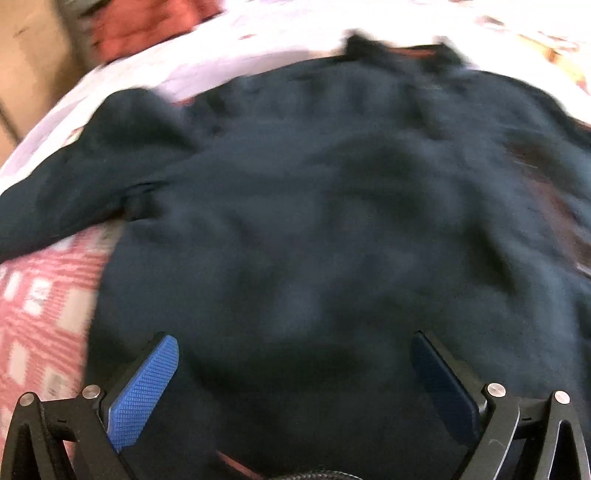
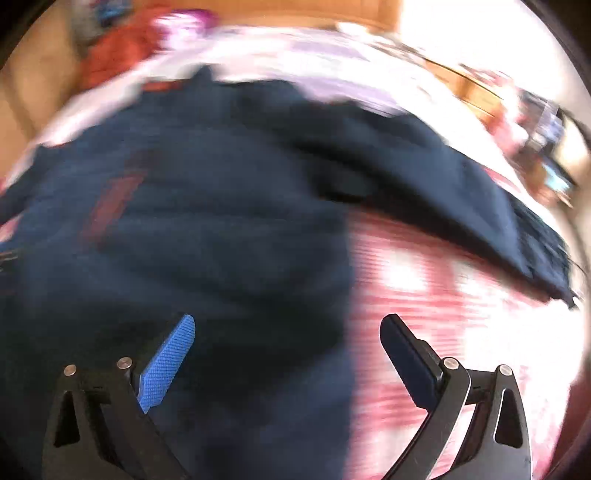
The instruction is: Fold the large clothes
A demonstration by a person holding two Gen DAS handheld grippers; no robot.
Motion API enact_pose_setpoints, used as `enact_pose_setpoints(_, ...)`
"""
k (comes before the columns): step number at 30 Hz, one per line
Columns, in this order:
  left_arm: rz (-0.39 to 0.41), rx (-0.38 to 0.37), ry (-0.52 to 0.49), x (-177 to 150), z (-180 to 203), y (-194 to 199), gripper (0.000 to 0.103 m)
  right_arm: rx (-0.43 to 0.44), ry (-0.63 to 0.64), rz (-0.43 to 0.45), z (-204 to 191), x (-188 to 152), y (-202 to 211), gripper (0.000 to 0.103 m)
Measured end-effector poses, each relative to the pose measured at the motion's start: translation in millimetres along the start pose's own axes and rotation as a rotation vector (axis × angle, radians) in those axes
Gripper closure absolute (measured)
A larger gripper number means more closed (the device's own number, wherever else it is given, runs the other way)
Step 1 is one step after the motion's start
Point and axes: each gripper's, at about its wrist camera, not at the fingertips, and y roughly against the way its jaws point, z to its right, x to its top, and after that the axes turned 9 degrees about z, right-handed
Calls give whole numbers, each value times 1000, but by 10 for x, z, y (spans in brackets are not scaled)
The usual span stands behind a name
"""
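Navy knit fabric fills most of both views: a large dark sweater (image 1: 314,221) lies spread out flat on a bed, its body running from the bottom of the left wrist frame up to the collar near the top centre. One sleeve (image 1: 74,195) stretches out to the left edge of that frame. In the right wrist view the sweater (image 2: 177,229) takes the left and centre of the frame, and the other sleeve (image 2: 461,206) runs out to the right edge. A reddish strip (image 2: 110,203) shows on the cloth at the left of that frame; both pictures are blurred, so I cannot tell what it is.

My left gripper (image 1: 294,345) hangs over the lower part of the sweater with its blue-padded fingers (image 1: 147,391) spread wide apart and nothing between them. My right gripper (image 2: 287,326) is likewise wide open and empty, its left finger (image 2: 168,363) over the navy cloth and its right finger (image 2: 410,365) over the bedcover.

Under the sweater lies a pink and white patterned bedcover (image 1: 40,314), seen at the lower left of the left wrist frame and the lower right of the right wrist frame. Beyond the collar the bedding turns pale lilac (image 1: 240,51), and a crumpled red cloth (image 1: 147,26) sits at the upper left.
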Motion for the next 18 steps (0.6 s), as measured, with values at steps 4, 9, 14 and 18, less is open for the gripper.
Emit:
enact_pose_setpoints(4,-38,-16,-77,-374,209,145,0,102,192,-50,-660,-228,58,1)
enact_pose_setpoints(9,-79,90,31,-598,-408,139,0,-15,-39,-122,266,-443,-59,0)
enact_pose_setpoints(14,-78,140,65,-742,-728,406,1,-11,-6,-100,50,-379,192,0)
enact_pose_setpoints(18,-32,51,-3,-935,-386,798,1,5,122,-9,-527,-509,406,0)
